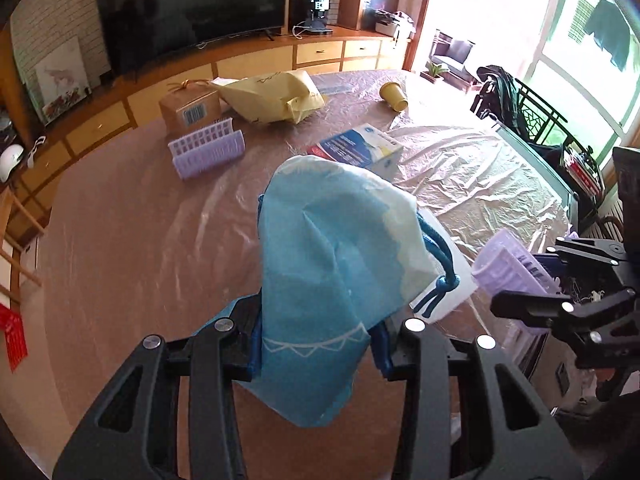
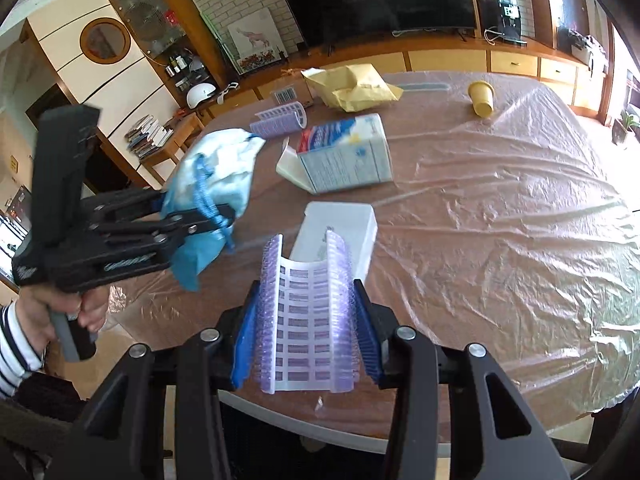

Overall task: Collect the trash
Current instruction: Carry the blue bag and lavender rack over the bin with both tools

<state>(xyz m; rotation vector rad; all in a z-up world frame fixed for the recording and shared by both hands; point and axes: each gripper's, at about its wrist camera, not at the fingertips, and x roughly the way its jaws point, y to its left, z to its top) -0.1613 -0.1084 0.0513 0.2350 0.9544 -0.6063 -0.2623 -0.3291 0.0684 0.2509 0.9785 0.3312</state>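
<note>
My left gripper (image 1: 316, 344) is shut on a light-blue drawstring bag (image 1: 332, 248), whose cloth bulges up between the blue pads and whose blue cord hangs off to the right. From the right wrist view that same left gripper (image 2: 192, 216) holds the blue bag (image 2: 216, 168) above the table's left side, gripped by a hand (image 2: 68, 312) in a striped sleeve. My right gripper (image 2: 306, 300) is shut on a ribbed purple plastic tray (image 2: 308, 312), its pads pressing both raised sides. The tray (image 1: 512, 272) also shows at the right of the left wrist view.
The table (image 2: 500, 220) is covered in crinkled clear plastic. On it lie a white box lid (image 2: 340, 232), an open blue-and-white carton (image 2: 344, 156), a second purple tray (image 2: 280, 118), a yellow padded envelope (image 2: 352, 86), a cardboard box (image 1: 190, 110) and a tipped yellow cup (image 2: 482, 98).
</note>
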